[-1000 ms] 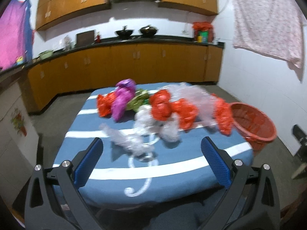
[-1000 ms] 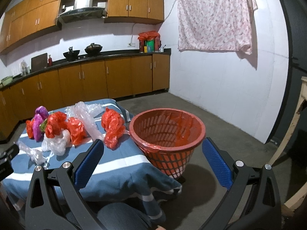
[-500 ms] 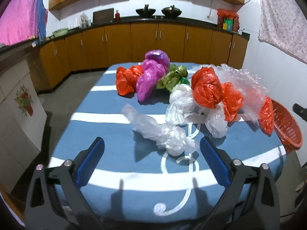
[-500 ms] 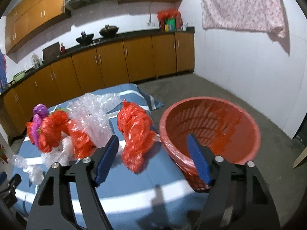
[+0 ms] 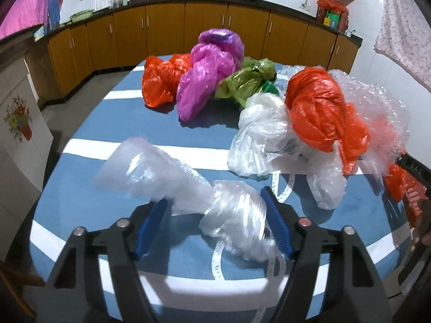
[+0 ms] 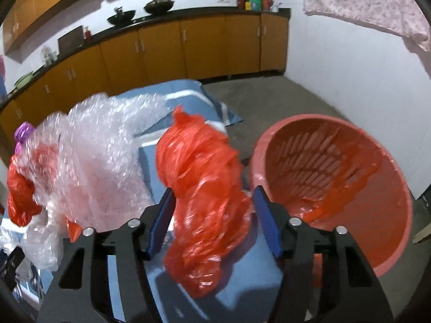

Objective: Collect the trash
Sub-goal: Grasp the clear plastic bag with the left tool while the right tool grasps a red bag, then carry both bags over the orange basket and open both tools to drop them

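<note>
while angled down, both grippers' fingers closing: left gripper [image 5: 214, 226] around clear bag [image 5: 188, 185], right gripper [image 6: 214, 223] around red bag [image 6: 204, 196].

Clear bag [image 5: 237, 215]: thin glossy plastic film, crinkled. Red bag [image 6: 204, 196]: shiny crumpled plastic. Bubble wrap [image 6: 99, 145]: translucent, bumpy. Basket [image 6: 388, 255]: slotted matt plastic. Tablecloth [image 5: 113, 123]: matt cloth. Cabinets [image 5: 167, 27]: smooth, wood-look. Gripper pads [image 5: 150, 223]: ribbed blue.

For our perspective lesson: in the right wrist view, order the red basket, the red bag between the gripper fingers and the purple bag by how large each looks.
1. Red basket
2. Red bag, though it sits very close to the camera, which inflates it
3. Purple bag, only a sliver showing behind bubble wrap, so its true size is unsure
</note>
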`<state>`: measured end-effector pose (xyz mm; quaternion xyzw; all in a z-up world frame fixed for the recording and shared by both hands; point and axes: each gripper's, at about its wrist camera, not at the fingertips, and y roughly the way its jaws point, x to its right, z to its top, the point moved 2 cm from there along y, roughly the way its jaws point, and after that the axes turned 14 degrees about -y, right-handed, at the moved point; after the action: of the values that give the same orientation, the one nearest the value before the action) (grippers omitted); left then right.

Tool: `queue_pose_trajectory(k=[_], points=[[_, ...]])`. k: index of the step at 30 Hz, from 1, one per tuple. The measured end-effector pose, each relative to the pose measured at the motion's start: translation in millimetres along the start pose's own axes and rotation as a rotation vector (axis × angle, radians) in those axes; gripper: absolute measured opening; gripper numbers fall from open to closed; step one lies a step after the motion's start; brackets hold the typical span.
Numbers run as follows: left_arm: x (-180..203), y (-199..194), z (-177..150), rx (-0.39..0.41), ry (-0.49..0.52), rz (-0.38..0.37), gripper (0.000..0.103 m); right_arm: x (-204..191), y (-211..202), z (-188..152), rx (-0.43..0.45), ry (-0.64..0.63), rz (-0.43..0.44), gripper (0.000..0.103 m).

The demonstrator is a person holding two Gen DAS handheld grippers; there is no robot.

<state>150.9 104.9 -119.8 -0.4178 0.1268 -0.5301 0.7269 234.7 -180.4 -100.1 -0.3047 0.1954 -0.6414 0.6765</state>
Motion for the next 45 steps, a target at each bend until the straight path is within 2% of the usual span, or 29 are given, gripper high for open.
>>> queue_pose_trajectory(k=[3,5,7,8,13,22,29,37,45], points=[[-2,7,0,-0.020,-0.004,-0.006,0.056,-6,5,-4,-0.020,-0.023,0.028,0.045],[-2,9,0,-0.028,-0.007,-0.009,0.042,-6,4,-5,-0.022,-0.018,0.042,0.034],[-4,9,1,-0.032,-0.010,-0.017,0.034,-6,2,-5,-0.013,-0.014,0.056,0.026],[-5,7,2,-0.027,-0.009,-0.017,0.032,-5,0,-4,-0.006,-0.017,0.058,0.022],[-7,-4,9,0.009,0.008,-0.039,0.028,-9,-12,1,0.030,-0.042,0.074,0.014],[18,-53,20,0.106,0.090,-0.130,0.027,10,-42,-3,0.113,-0.018,0.041,0.011],[86,-88,18,0.129,0.220,-0.279,0.027,54,-81,-13,0.169,0.079,-0.040,0.011],[189,-98,-12,0.075,0.393,-0.448,0.027,117,-112,-30,0.177,0.169,-0.168,0.011],[274,-82,-52,0.011,0.537,-0.528,0.027,155,-112,-47,0.156,0.229,-0.235,0.011]])
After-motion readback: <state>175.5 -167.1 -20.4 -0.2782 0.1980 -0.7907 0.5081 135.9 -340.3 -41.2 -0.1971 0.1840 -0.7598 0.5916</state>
